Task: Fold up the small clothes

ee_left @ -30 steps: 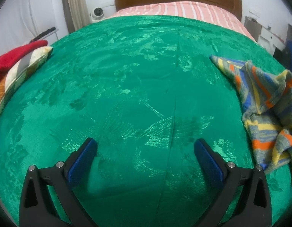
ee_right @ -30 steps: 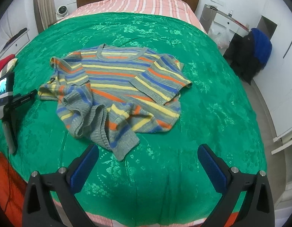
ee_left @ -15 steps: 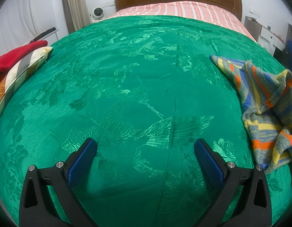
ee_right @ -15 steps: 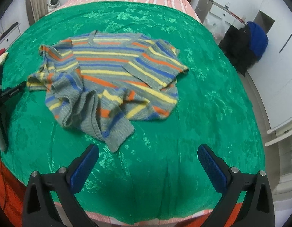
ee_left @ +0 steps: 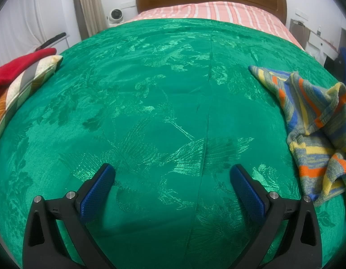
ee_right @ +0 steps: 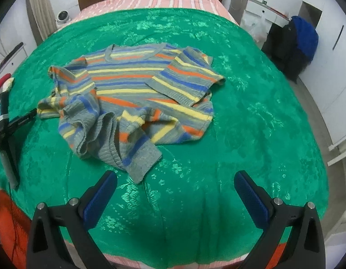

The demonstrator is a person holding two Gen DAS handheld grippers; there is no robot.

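Trouble lies in the striped sweater [ee_right: 137, 103], crumpled mid-bed on the green bedspread [ee_right: 251, 121]: a pinch on its bunched hem nearest the right tool [ee_right: 175, 194] could catch several layers. Both the right and left tool [ee_left: 172, 185] gape empty.

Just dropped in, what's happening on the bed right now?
A person holds two grippers above a green bedspread. The striped sweater lies rumpled on it, one sleeve folded over, the hem bunched. The right gripper hovers open just short of the hem; the left gripper is open over bare cover. Nothing is gripped yet.
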